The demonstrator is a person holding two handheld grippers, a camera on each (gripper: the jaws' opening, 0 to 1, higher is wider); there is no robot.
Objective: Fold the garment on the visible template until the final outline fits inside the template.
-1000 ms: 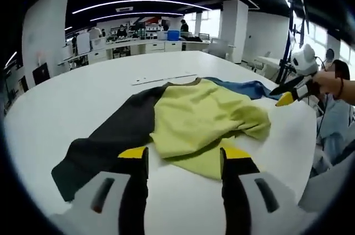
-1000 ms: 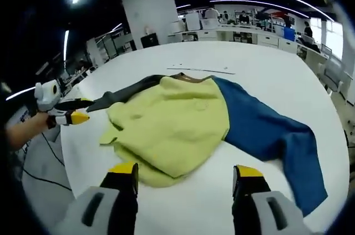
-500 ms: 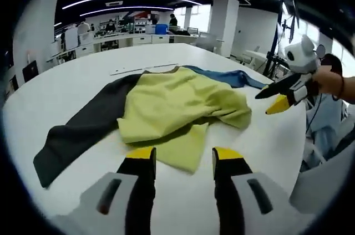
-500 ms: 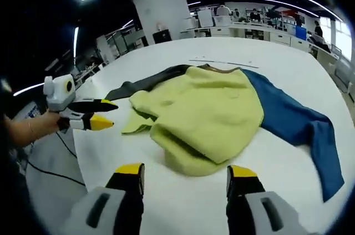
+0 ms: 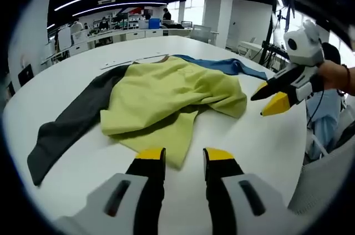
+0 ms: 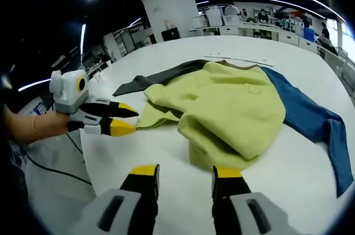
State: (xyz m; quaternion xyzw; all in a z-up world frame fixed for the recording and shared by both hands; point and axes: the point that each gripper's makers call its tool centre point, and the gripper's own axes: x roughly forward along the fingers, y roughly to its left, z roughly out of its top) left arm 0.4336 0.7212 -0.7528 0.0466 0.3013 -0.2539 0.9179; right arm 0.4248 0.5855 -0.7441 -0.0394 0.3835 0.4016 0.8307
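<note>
White and round, the bench (image 5: 50,91) is carrying everything, with a big office room spreading out behind it.

On it the garment (image 5: 166,96) is lying in a messy heap, just ahead of the jaws in both views. Its yellow body (image 6: 233,107) is bunching up in the middle, a dark sleeve (image 5: 66,129) is trailing off to one side and a blue sleeve (image 6: 316,124) to the other. A thin line (image 6: 238,60), maybe the template's edge, is lying past the collar.

The left gripper (image 5: 178,156) is hanging low over the near yellow edge, its jaws narrow with a small gap and nothing in them. The right gripper (image 6: 186,172) is sitting just short of the rolled yellow hem, jaws also narrow and empty.

Trouble could be coming. Jaws this narrow may be pinching two layers at once, so the fold drags the whole heap. Pulling too hard may slide the garment off the template. The blue sleeve is lying near the bench edge and could slip over it.
</note>
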